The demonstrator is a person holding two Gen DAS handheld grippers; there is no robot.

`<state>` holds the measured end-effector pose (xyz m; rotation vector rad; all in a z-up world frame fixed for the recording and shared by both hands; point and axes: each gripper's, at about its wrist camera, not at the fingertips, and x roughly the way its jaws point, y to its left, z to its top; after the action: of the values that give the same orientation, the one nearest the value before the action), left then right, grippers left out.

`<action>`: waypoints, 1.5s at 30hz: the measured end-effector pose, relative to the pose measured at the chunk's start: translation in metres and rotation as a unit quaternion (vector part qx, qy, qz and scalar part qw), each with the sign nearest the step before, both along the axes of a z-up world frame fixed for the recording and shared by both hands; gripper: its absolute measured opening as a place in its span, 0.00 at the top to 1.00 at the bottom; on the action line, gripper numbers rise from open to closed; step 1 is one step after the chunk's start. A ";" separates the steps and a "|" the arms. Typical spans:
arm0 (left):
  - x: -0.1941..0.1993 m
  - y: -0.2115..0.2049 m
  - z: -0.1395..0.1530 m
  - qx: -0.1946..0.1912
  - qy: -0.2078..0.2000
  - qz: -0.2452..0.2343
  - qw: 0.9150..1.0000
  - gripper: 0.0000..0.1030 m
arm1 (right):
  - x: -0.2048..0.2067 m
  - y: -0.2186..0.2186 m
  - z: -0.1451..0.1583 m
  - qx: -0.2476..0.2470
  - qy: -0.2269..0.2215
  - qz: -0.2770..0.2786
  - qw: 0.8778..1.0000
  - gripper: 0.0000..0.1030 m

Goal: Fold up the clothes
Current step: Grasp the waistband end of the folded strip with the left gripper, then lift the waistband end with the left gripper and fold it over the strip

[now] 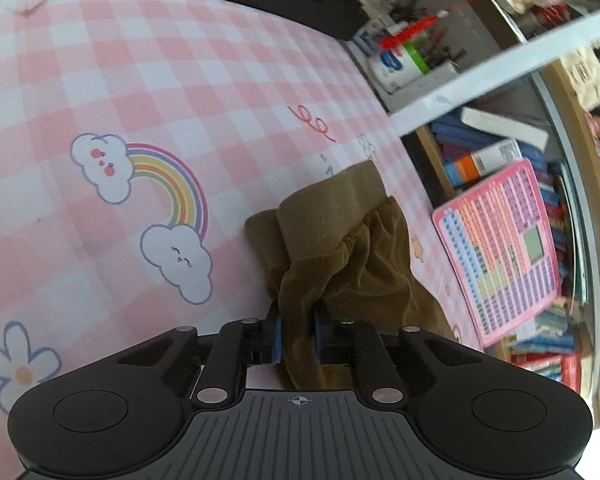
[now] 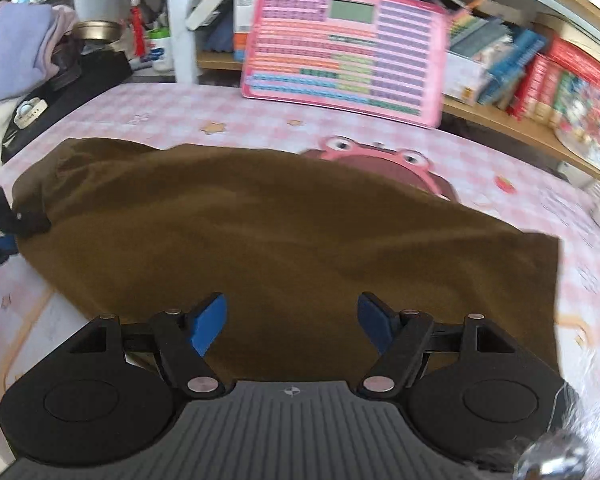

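Two grippers: left gripper [image 1: 297, 334] pinching bunched brown garment [image 1: 340, 248], right gripper [image 2: 291, 322] wide above it, frog print [image 2: 376, 160] half hidden

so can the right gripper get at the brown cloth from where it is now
Probably yes. The right gripper is open, and the brown garment lies spread right below and ahead of it, with nothing between. The left gripper already pinches a bunched end.
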<state>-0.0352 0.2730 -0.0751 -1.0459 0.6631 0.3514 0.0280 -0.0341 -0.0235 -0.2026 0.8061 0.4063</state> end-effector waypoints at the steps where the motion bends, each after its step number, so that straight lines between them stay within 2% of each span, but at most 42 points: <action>1: -0.002 -0.003 0.005 0.019 -0.010 -0.010 1.000 0.93 | 0.004 0.009 -0.002 -0.004 0.001 0.003 1.000 0.32; 4: -0.005 -0.018 0.032 0.108 -0.057 -0.064 0.991 0.93 | 0.010 0.027 -0.006 -0.009 0.007 0.012 1.000 0.31; 6: -0.004 -0.022 0.039 0.134 -0.066 -0.090 0.985 0.93 | 0.012 0.035 -0.009 -0.010 0.010 0.015 1.000 0.31; 10: -0.005 0.004 0.009 0.038 -0.033 -0.062 0.997 0.92 | 0.017 0.051 -0.008 -0.013 0.007 0.016 1.000 0.31; 15: -0.006 0.010 0.002 0.004 -0.040 -0.054 0.998 0.88 | 0.025 0.063 -0.006 -0.013 0.003 0.020 1.000 0.31; 17: -0.004 0.013 -0.002 -0.017 -0.037 -0.049 0.998 0.79 | 0.028 0.068 -0.006 -0.015 0.001 0.023 1.000 0.31; 20: -0.004 0.022 -0.010 -0.073 -0.046 -0.028 0.996 0.56 | 0.032 0.076 -0.006 -0.017 -0.007 0.029 0.999 0.31; 24: 0.001 0.030 -0.014 -0.129 -0.050 -0.001 0.990 0.40 | 0.047 0.093 -0.003 -0.019 -0.039 0.037 0.998 0.31; 28: 0.005 0.033 -0.017 -0.153 -0.055 0.015 0.987 0.31 | 0.068 0.107 -0.001 -0.014 -0.062 0.026 0.998 0.31; 33: 0.006 0.031 -0.017 -0.156 -0.059 0.022 0.986 0.30 | 0.087 0.124 -0.024 -0.039 -0.032 0.028 0.998 0.31; 36: 0.008 0.031 -0.016 -0.157 -0.060 0.025 0.985 0.30 | 0.083 0.124 -0.023 -0.047 -0.040 0.031 0.998 0.31; 39: 0.008 0.031 -0.017 -0.159 -0.061 0.027 0.985 0.30 | 0.066 0.115 -0.018 -0.046 -0.033 0.032 0.998 0.31; 45: 0.009 0.031 -0.018 -0.168 -0.062 0.038 0.983 0.30 | 0.000 0.099 -0.017 -0.050 -0.012 0.082 0.995 0.31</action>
<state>-0.0260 0.3040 -0.0927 -1.4058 0.5821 0.2420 0.0275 0.0651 -0.0401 -0.3689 0.7887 0.5171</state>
